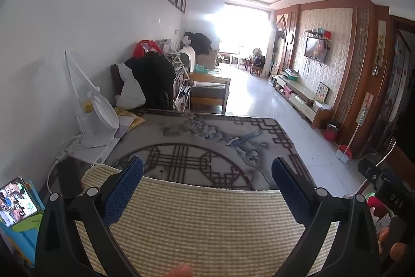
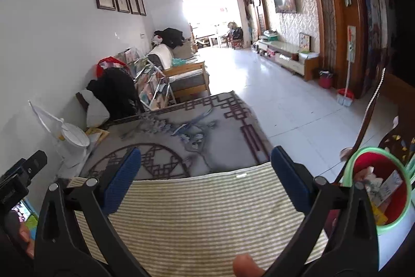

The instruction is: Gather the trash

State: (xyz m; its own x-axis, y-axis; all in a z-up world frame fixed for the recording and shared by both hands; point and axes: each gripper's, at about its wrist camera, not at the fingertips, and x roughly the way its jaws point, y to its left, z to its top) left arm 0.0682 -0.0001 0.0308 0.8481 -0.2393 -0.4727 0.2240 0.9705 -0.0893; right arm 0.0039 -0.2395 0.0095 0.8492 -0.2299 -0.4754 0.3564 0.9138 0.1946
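My left gripper [image 1: 207, 188] is open, its blue pads [image 1: 124, 188] spread wide above a green-and-cream striped mat [image 1: 207, 225] with nothing between them. In the right wrist view my right gripper [image 2: 206, 179] is open too, hovering empty over the same mat [image 2: 202, 214]. At the right edge of that view stands a red bin with a green rim [image 2: 373, 149]. It holds crumpled paper and wrappers [image 2: 384, 188]. A sliver of the bin [image 1: 376, 201] shows at the far right of the left wrist view. No loose trash shows on the mat.
The mat lies on a table covered by a grey patterned cloth [image 1: 202, 136]. A white folded fan [image 1: 96, 118] and a lit phone [image 1: 16, 199] sit along the left wall side. Beyond the table's far and right edges is white tiled floor [image 2: 285, 100], with a sofa and chairs further back.
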